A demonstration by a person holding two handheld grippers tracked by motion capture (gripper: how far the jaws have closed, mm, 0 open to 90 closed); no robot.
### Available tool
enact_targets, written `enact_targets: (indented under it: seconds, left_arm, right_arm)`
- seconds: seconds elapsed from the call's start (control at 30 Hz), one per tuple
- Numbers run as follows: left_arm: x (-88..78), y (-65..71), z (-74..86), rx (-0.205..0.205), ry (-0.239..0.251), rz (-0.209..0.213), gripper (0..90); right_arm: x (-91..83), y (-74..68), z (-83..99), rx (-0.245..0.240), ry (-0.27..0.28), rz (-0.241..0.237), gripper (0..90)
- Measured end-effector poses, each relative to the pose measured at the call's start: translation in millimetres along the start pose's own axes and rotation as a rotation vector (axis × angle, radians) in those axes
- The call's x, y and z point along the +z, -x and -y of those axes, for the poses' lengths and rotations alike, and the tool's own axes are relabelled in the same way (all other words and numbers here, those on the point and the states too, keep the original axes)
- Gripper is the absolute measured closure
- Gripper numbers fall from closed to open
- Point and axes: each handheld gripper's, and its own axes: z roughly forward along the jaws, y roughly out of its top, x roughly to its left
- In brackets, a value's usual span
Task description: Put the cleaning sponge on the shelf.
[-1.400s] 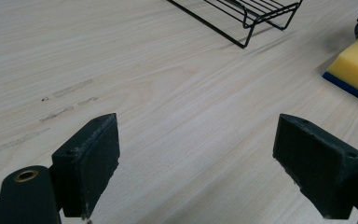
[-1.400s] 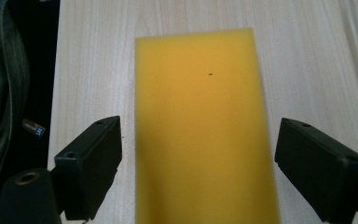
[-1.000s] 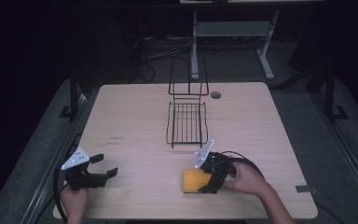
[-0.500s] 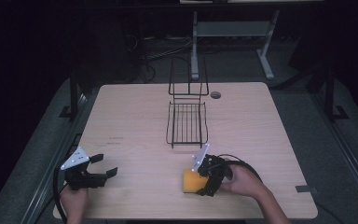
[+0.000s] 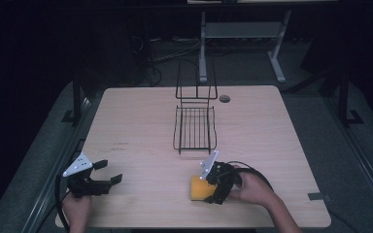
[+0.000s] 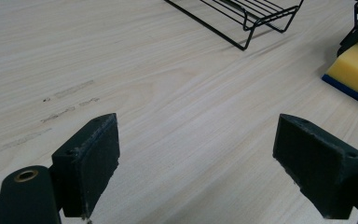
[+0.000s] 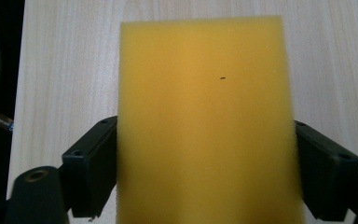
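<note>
Two grippers, near edge of light wooden worktop [image 5: 281,126]. Left gripper [image 5: 108,175]: jaws wide, holding nothing. Right gripper [image 5: 212,190]: jaws pressed on both sides of the one yellow rectangular sponge with blue underside [image 7: 205,121], near centre-right. One black wire rack [image 5: 194,127] farther back, centre.

Sponge's [image 7: 205,121] near end cut off below

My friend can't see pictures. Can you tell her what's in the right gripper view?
A big yellow sponge lies on a pale wooden table, with the right tool reaching around it. One black jaw sits against each long side of the sponge. The table's dark edge runs down the left.
</note>
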Motion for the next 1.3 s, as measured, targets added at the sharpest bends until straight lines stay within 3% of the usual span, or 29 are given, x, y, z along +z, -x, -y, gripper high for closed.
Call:
enact_targets:
  seconds: [0.57, 1.3]
  left_arm:
    - [-0.6, -0.6, 0.2, 0.0, 0.005, 0.0, 14.1]
    - [-1.6, -1.1, 0.2, -0.002, 0.004, -0.002, 14.1]
  right_arm:
    - [-2.6, 0.0, -1.0, -0.014, -0.004, 0.011, 21.4]
    - [-20.8, 17.3, -14.1, -0.014, 0.013, 0.005, 21.4]
